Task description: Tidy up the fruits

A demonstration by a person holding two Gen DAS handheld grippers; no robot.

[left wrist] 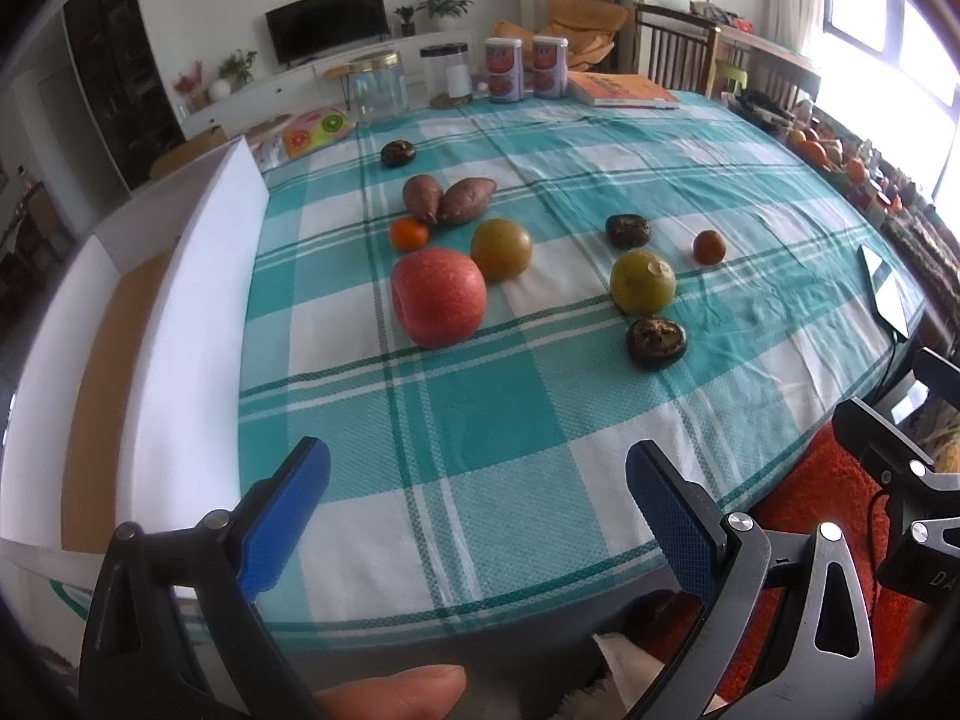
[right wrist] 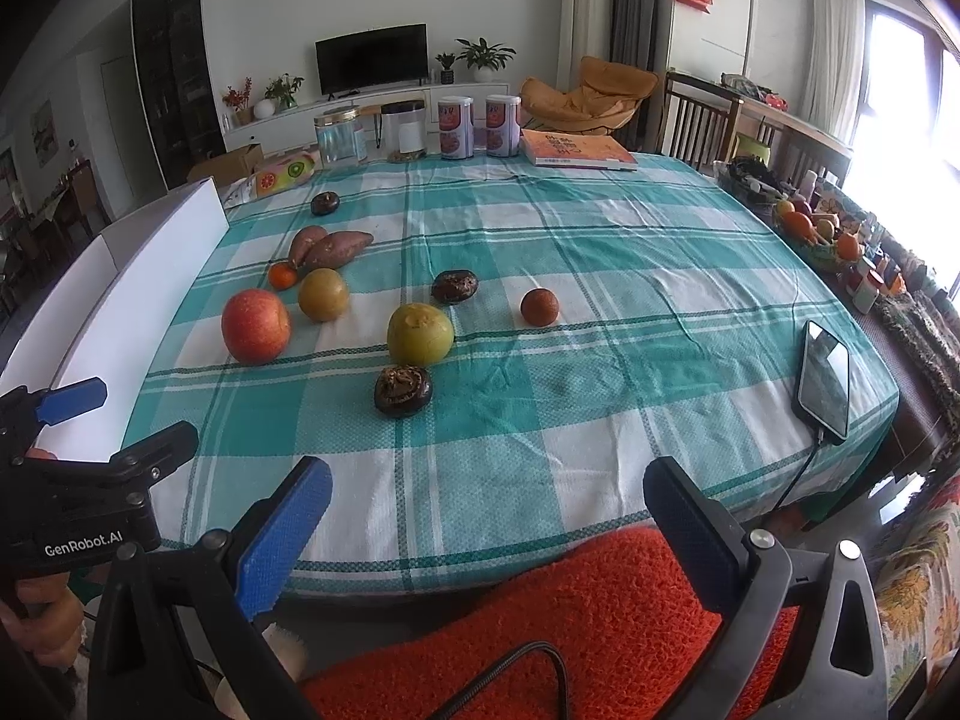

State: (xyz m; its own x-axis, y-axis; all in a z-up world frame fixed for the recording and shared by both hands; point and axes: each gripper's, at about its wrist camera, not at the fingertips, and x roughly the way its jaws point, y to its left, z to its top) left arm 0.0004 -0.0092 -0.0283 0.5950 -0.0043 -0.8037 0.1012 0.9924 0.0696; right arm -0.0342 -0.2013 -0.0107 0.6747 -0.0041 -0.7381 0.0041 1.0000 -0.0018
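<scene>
A red apple (left wrist: pixel 438 298), blushed with yellow, sits on the checked cloth of the bench (left wrist: pixel 492 420) nearest the white box (left wrist: pixel 198 312) at the left. Behind it lie a small orange (left wrist: pixel 409 234) and two brown sweet potatoes (left wrist: pixel 449 198), touching, their tapered ends meeting toward the near side. Two yellow-green fruits (right wrist: pixel 419 333) and dark wrinkled ones (right wrist: pixel 402 390) spread rightward. The left claw (left wrist: pixel 480 516) and right claw (right wrist: pixel 489 534) both gape wide, holding nothing.

Black left gripper (left wrist: pixel 477 516) with blue pads (left wrist: pixel 288 522), silver screws, possibly bare thumb (left wrist: pixel 396 690).
</scene>
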